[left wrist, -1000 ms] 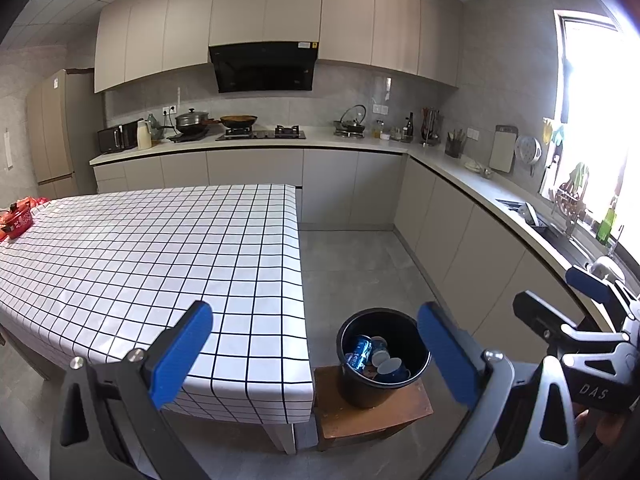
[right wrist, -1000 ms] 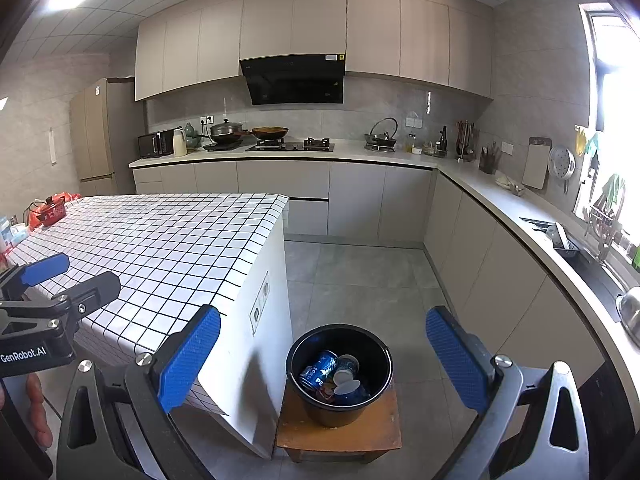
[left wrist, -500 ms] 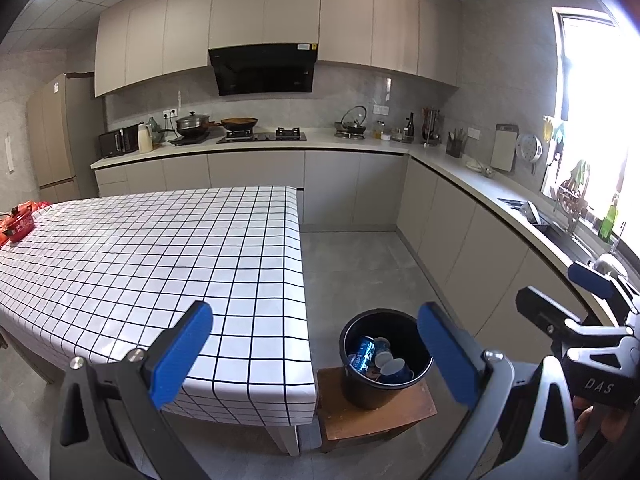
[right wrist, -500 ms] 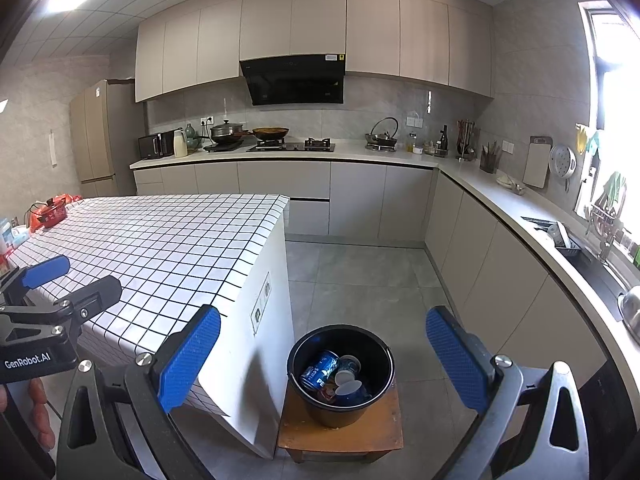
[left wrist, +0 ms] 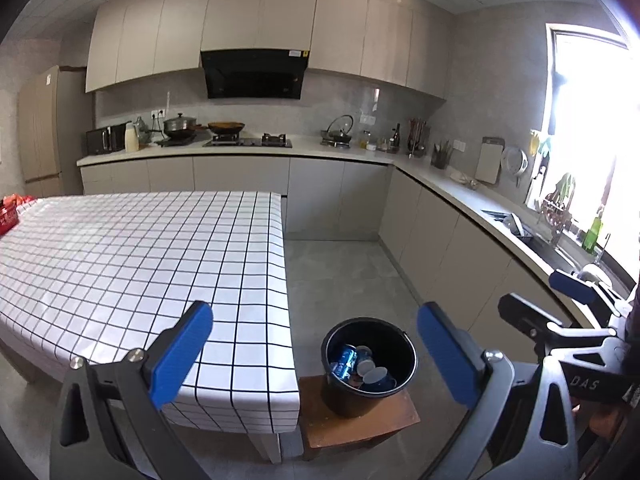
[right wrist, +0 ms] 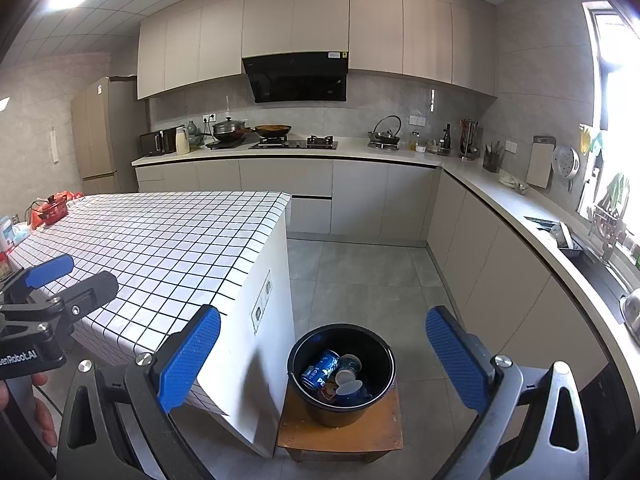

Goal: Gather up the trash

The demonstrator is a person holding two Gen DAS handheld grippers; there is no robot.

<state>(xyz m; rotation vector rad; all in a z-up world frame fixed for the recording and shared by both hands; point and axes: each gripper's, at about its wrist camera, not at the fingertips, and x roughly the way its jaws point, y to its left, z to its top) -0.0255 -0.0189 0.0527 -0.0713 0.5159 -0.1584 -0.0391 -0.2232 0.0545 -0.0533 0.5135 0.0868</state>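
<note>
Both tools are spread wide with nothing between their blue pads: the left tool [left wrist: 314, 354] and the right tool [right wrist: 322, 356] each look down past the corner of the checked tabletop [left wrist: 132, 256] toward the black bucket [right wrist: 341, 374]. The bucket stands on a small wooden stool [right wrist: 340, 430] on the floor, just beside the tabletop's near corner. The trash lies inside it: a blue can [right wrist: 320, 369] leaning against the bucket's wall on the tabletop side, and beside it what look like upturned cups [right wrist: 348, 376]. The stretch of tabletop nearest the bucket shows no loose litter, so the collecting looks close to finished, or else the next piece lies out of view. The red things [right wrist: 54, 208] at the end of the tabletop farthest from the bucket seem to be household goods, though they are too small to tell. To do this step well, sweep the view over the tabletop and the floor around the bucket before committing to a reach, keep the pads parted until a piece sits squarely between them, and release any new item low over the bucket's mouth so it does not bounce off the rim or tip the bucket from its stool.
</note>
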